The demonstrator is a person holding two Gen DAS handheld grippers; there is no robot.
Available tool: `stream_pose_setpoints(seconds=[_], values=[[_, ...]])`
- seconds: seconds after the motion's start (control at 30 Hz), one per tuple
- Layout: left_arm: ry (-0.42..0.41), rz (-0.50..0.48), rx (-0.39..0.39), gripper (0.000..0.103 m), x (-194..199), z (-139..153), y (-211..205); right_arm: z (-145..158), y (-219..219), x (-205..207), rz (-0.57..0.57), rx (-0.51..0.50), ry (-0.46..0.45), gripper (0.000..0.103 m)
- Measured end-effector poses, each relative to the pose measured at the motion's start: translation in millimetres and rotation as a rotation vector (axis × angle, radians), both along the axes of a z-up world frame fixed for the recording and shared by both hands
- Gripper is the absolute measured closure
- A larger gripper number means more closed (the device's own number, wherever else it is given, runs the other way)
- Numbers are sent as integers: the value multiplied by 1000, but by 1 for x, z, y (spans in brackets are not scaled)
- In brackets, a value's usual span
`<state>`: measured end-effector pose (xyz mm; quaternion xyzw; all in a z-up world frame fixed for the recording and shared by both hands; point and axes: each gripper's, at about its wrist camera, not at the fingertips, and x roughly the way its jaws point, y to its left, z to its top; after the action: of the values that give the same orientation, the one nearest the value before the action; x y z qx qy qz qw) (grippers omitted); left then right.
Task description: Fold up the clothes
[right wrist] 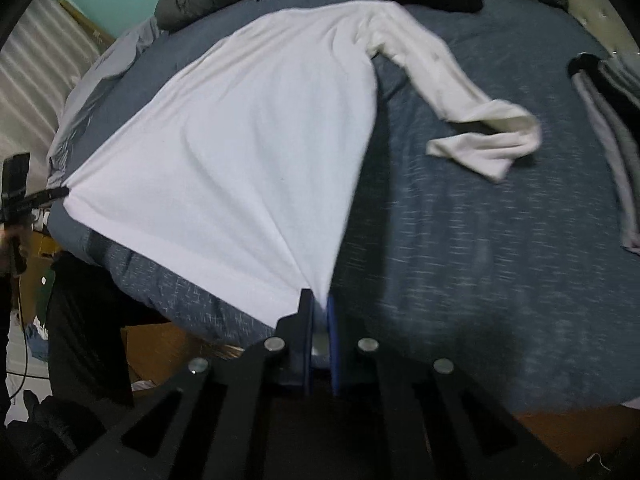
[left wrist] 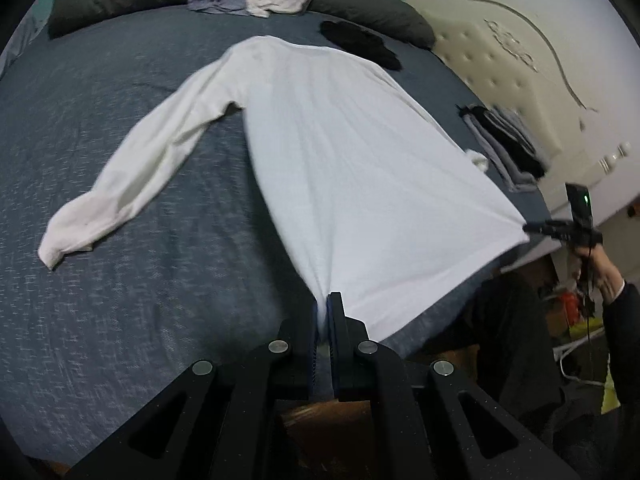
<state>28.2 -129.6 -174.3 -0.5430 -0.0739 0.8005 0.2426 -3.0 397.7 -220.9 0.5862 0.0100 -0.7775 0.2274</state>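
While one white long-sleeved shirt [left wrist: 340,152] lies spread down the middle of the bed [left wrist: 120,300], the left gripper [left wrist: 325,312] is clenched on one hem corner at the bed's near edge. Across the hem, the right gripper [left wrist: 534,227] pinches the other corner, a hand [left wrist: 600,268] behind it. Two heaps of clothes lie along the far edge, a folded stack [left wrist: 508,140] at the right edge.

From the right wrist, the right gripper [right wrist: 319,308] points steeply down, clamped on its hem corner; the left gripper [right wrist: 56,193], blurred, seems to grip the opposite corner. One sleeve [right wrist: 460,112] lies bent on the bed.
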Motion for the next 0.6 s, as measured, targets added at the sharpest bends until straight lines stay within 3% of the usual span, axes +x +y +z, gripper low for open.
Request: stream_pose_setpoints(seconds=[0.13,0.4,0.5,0.6], values=[[-37,-50,-20,98,8,-15,23,1,22,2,-60,20,-17,97],[-157,-33,-61,98,11,-74,27,-46,31,2,-106,45,-79,97],[-175,-16,-62,98,12,-82,21,-57,27,2,-95,66,-85,97],[-171,15,-9,98,11,-73,12,-52,31,1,-106,27,-82,97]])
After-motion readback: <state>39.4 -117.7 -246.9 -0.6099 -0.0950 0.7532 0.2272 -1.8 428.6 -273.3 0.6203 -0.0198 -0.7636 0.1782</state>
